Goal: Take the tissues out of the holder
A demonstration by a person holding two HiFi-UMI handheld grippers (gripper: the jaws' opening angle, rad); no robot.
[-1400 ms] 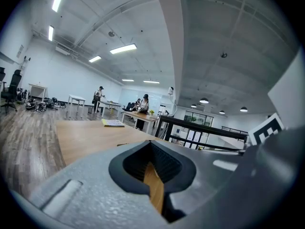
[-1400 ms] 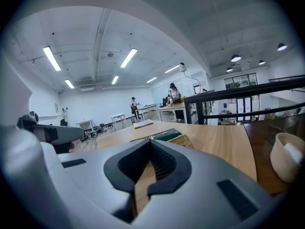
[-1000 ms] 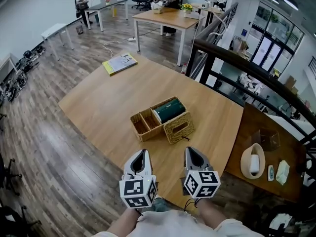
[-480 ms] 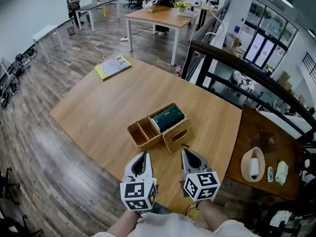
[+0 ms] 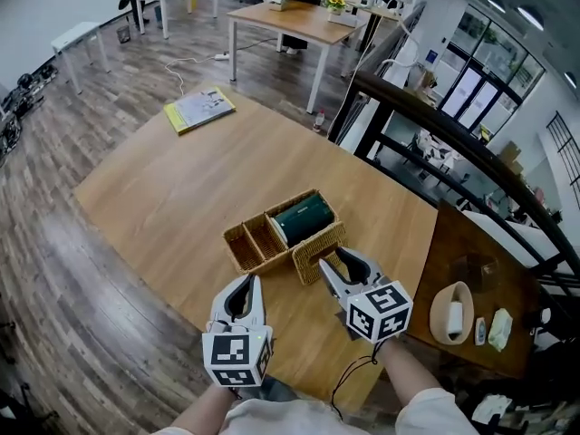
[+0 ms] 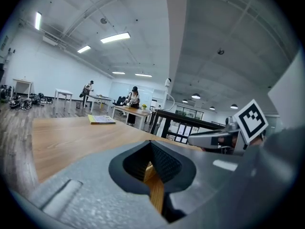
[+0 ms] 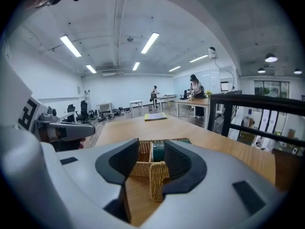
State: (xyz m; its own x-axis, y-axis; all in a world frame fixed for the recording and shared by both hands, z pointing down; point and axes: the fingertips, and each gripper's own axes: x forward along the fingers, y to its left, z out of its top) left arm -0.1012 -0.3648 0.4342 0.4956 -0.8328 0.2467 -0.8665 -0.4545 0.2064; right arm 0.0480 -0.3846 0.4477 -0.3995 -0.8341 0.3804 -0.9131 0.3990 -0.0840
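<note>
The woven holder (image 5: 263, 243) stands mid-counter (image 5: 172, 188), with the green tissue pack (image 5: 305, 220) lying in its long far-right compartment and two small compartments to the left. The right gripper (image 5: 337, 263) is just near of the holder's right end. Its jaws have just been opening and stand partway apart, the wicker corner (image 7: 157, 180) in line between them, unpressed. The left gripper (image 5: 245, 284) hangs nearer and to the left, jaws together on nothing. A yellow booklet (image 5: 199, 109) lies at the far left corner.

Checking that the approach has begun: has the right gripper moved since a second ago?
Yes. The right gripper has advanced toward the wicker holder, its tips now at the holder's near end. Its jaws have just been opening, with nothing gripped.
</note>
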